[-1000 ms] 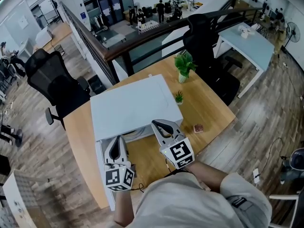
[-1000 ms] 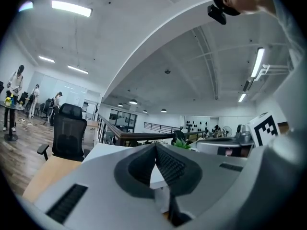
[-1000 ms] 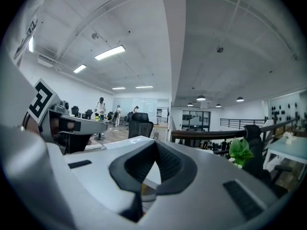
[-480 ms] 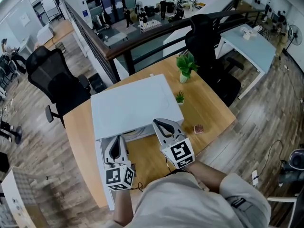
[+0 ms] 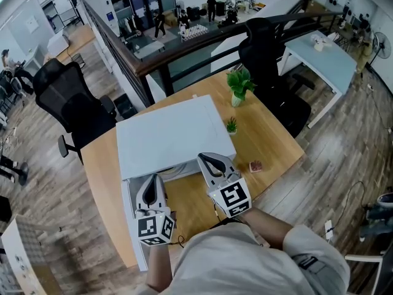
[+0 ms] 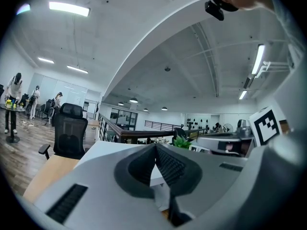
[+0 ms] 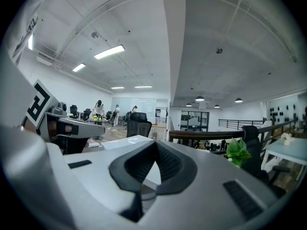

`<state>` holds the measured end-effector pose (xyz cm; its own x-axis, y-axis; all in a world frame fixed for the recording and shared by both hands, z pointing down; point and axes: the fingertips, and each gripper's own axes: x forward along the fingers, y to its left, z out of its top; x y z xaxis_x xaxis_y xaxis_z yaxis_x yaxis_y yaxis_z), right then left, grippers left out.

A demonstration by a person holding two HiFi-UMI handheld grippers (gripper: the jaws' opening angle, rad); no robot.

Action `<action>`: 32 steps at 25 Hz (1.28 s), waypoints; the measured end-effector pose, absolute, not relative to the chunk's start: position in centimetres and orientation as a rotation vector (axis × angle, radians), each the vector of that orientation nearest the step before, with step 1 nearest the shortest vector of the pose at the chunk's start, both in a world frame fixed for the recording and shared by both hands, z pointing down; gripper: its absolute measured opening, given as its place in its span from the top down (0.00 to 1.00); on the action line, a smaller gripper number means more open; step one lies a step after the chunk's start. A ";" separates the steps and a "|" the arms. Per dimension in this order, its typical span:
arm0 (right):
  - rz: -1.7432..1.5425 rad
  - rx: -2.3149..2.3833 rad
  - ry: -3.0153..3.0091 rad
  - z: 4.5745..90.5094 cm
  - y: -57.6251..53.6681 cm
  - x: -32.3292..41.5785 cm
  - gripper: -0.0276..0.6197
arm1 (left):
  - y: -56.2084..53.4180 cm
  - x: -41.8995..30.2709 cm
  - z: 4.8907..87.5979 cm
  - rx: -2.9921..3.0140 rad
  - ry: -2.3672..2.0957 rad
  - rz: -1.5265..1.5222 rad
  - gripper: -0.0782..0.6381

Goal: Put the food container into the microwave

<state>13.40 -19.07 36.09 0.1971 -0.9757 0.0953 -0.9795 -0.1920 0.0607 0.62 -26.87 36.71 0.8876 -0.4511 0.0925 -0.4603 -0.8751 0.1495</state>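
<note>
Both claws are held level in front of the microwave (image 5: 169,137), side by side and a little apart. The left claw (image 5: 151,180) has its jaws pressed together with nothing between them, as the left gripper view shows (image 6: 156,145). The right claw (image 5: 206,159) is just as closed and just as empty (image 7: 156,143). Its tips lie just beside the microwave's front right corner.

The microwave is a white box sitting on the wooden counter (image 5: 270,140), toward the counter's left half. Its door (image 5: 131,214) stands open, swung out at the left, so it runs beside the left claw toward the person. Neither claw touches it.

A pale curved edge (image 5: 176,172) shows just under the microwave's front rim, inside the opening and between the two claws. I cannot tell whether that is the container. No container shows anywhere else on the counter or in either claw.

To the right of the microwave a small plant (image 5: 231,125) stands close to its side. A bigger plant (image 5: 238,83) stands near the counter's far edge. A small brown thing (image 5: 256,165) lies on the bare wood right of the right claw. A black chair (image 5: 67,103) stands off the counter's left side.
</note>
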 end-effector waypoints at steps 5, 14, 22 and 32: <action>0.055 2.340 -1.937 36.1 -19.1 13.3 0.95 | -26.7 0.8 36.9 2.888 -0.702 0.085 0.87; 0.054 2.337 -1.906 36.6 -18.8 14.0 0.95 | -26.4 1.0 37.1 2.885 -0.697 0.089 0.87; 0.070 2.318 -1.935 36.6 -18.9 13.4 0.95 | -26.3 1.1 37.3 2.885 -0.687 0.097 0.87; 0.083 2.309 -1.917 36.7 -18.7 13.5 0.95 | -26.0 1.4 37.4 2.888 -0.671 0.103 0.87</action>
<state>13.55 -18.66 36.75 0.1871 -0.9735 0.1312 -0.9812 -0.1789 0.0723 1.42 -25.98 37.38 0.8961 -0.4308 0.1066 -0.4430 -0.8832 0.1539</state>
